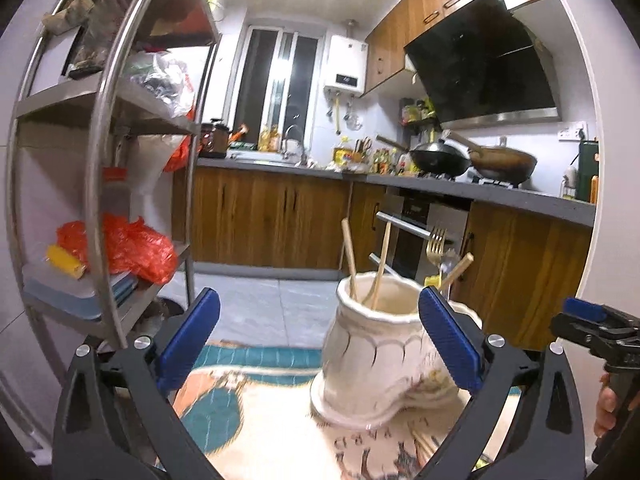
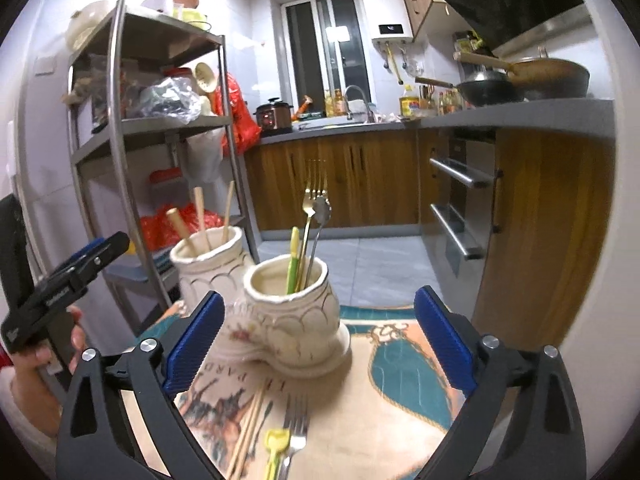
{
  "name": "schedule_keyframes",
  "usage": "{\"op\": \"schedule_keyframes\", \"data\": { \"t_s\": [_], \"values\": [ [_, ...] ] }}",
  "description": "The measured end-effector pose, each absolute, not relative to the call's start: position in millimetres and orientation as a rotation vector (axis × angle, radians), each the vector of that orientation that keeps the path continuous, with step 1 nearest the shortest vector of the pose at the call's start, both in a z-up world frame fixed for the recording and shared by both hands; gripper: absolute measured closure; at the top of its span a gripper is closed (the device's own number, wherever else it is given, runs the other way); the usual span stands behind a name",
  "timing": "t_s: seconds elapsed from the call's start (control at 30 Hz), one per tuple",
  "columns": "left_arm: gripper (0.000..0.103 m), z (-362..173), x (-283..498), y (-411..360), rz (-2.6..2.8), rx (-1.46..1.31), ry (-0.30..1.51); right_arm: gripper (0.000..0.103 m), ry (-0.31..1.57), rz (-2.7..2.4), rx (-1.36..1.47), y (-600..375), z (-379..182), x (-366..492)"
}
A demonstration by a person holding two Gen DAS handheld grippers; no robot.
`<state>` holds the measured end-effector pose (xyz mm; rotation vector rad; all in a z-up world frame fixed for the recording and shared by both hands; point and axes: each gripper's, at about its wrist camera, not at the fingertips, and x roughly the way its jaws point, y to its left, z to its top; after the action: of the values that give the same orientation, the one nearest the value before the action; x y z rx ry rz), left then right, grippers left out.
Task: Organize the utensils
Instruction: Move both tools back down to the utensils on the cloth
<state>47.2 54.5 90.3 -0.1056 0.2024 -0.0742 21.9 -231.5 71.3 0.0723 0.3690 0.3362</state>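
Observation:
A cream ceramic double holder stands on the patterned cloth (image 2: 400, 400). Its left pot (image 2: 208, 264) holds wooden chopsticks (image 2: 200, 216). Its right pot (image 2: 296, 320) holds a gold fork (image 2: 314, 200), a spoon (image 2: 322, 212) and a green-yellow utensil (image 2: 293, 260). More chopsticks (image 2: 250, 428), a fork (image 2: 296, 420) and a yellow-green utensil (image 2: 276, 444) lie on the cloth in front. My right gripper (image 2: 320, 300) is open just before the right pot, nothing between its fingers. My left gripper (image 1: 320, 300) is open beside the chopstick pot (image 1: 372, 364), also holding nothing.
A steel shelf rack (image 2: 160, 128) loaded with bags and jars stands close on the left. Wooden cabinets and an oven (image 2: 460, 200) line the back and right, and woks (image 2: 500, 84) sit on the counter. A hand holds each gripper's handle.

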Motion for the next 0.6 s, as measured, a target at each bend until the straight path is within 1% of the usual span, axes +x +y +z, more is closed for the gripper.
{"op": "schedule_keyframes", "data": {
  "t_s": [0.13, 0.27, 0.37, 0.47, 0.6],
  "values": [
    [0.005, 83, 36, 55, -0.022, -0.092, 0.264, 0.007, 0.377, 0.337, 0.059, -233, 74, 5],
    [0.005, 68, 29, 53, -0.025, -0.063, 0.371, 0.007, 0.368, 0.309, 0.005, -230, 74, -12],
    [0.005, 56, 23, 49, -0.021, -0.042, 0.414, 0.007, 0.383, 0.31, -0.023, -228, 71, -20],
    [0.005, 46, 19, 46, -0.016, -0.028, 0.455, 0.007, 0.414, 0.301, -0.052, -228, 65, -25],
    [0.005, 33, 13, 43, -0.047, -0.076, 0.51, 0.007, 0.488, 0.289, -0.067, -228, 49, -27]
  ]
}}
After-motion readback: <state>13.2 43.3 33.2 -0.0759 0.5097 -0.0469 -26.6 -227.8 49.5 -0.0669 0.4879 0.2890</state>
